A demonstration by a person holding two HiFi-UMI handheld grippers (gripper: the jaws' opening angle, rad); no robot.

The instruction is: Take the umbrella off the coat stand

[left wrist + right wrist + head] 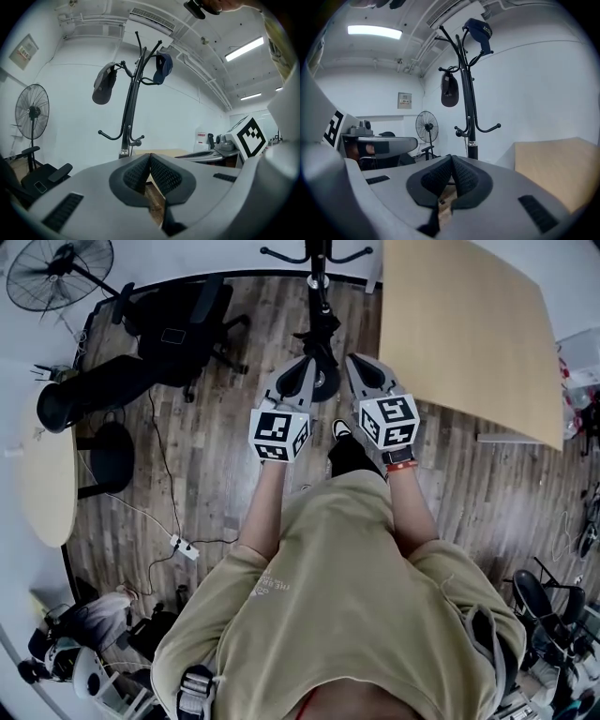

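**Desk:** What did the frame show?

**Photographer:** A person in a tan shirt [347,596] stood on a wood-plank floor [234,493], facing a black coat stand [129,110]. There was a handheld gripper in each hand, both pointed towards the stand.

**Desk:** And the tongs?

**Photographer:** The left gripper [149,158] had its ribbed pads pressed together at the tips, with nothing between them. The right gripper [451,159] was closed the same way and was also empty. From the head view they sat side by side, just short of the stand's round base.

**Desk:** Where was the umbrella?

**Photographer:** I could not pick it out in any view. The upper hooks held a grey cap [104,86] on one side and a navy cap [163,66] on the other. The two lower hooks that showed in the gripper views were bare. Neither gripper touched the stand.

**Desk:** What else was around?

**Photographer:** A light wooden tabletop [459,324] stood just to the right of the stand. On the left, a black office chair [178,329] sat near a pedestal fan [32,112] by the white wall. A power strip [184,547] lay on the floor at the end of a cable, well to the person's left.
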